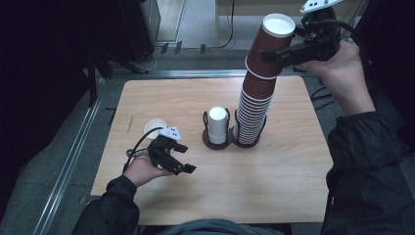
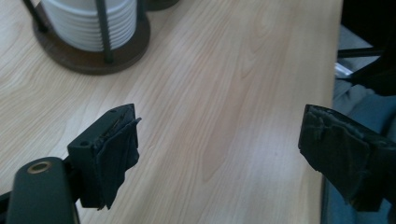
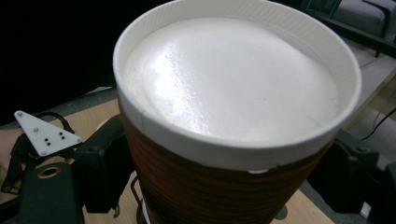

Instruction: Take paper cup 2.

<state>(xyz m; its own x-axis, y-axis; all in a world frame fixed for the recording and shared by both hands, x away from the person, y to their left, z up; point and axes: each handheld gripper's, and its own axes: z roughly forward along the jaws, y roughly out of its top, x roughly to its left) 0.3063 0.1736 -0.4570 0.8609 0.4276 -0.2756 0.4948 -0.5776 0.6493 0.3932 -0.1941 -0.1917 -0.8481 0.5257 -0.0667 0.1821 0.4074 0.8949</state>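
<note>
Right gripper (image 1: pixel 274 55) fingers clamp brown cup (image 1: pixel 272 36); left gripper (image 1: pixel 183 159) fingers spread, empty

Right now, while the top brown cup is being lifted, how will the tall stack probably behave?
The stack of brown cups leans already, so it may tip. The top cup, clamped by the right gripper, is thin ribbed paper: probably light and easily crushed. Nested cups may stick and rise together.

Floor: grey (image 1: pixel 195 63), around the table.
Table: light wood (image 1: pixel 274 186), centre.
Rail: metal (image 1: pixel 68 161), nine o'clock.
Light: dim, dark corners.
</note>
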